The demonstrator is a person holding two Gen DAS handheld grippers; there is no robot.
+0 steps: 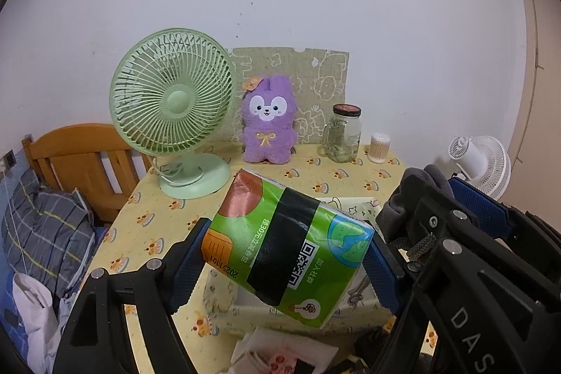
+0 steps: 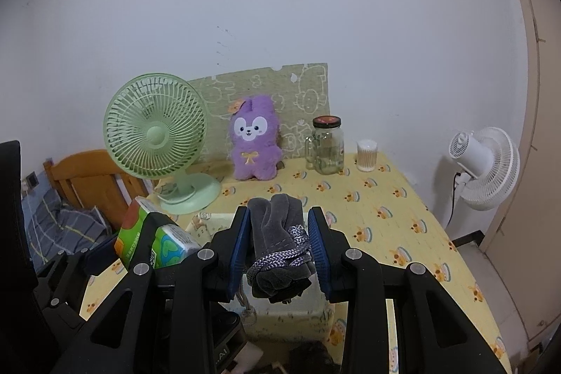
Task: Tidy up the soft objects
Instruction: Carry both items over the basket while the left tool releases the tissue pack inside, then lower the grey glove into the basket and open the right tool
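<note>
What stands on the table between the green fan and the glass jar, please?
The purple plush toy sits upright between the green fan and the glass jar; both views show it.

Glossy plastic wraps the tissue pack (image 1: 291, 251); the grey pouch (image 2: 280, 247) looks velvety, the purple toy (image 1: 268, 120) fluffy, the jar (image 1: 343, 137) clear glass.

My blue pads (image 1: 186, 263) pinch a green tissue pack (image 1: 287, 247) with a black band; grey pouch (image 2: 278, 247); purple plush (image 1: 268, 120); yellow tablecloth (image 2: 385, 209).

Plush toy (image 2: 253, 142) between fan (image 2: 156, 135) and jar (image 2: 328, 146)
</note>
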